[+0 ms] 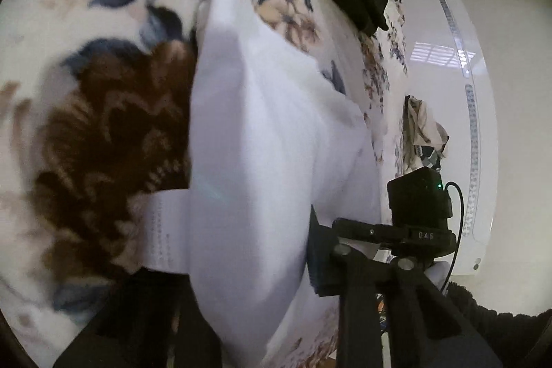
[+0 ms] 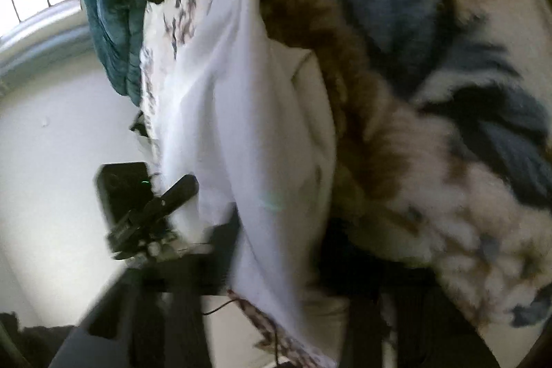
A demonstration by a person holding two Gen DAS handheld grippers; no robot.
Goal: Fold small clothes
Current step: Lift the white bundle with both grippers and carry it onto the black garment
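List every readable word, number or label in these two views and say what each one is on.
"DAS", uncertain: pale characters on the black mount under the other gripper's camera block, left wrist view.
Tiny print on the white garment along its ribbed band: too small to read.
Right wrist view: blurred, no text legible.

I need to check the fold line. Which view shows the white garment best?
The left wrist view: the white garment is sharper there, with its ribbed band and a crease running lengthwise visible over the floral blanket. The right wrist view shows it motion-blurred, folds barely readable.
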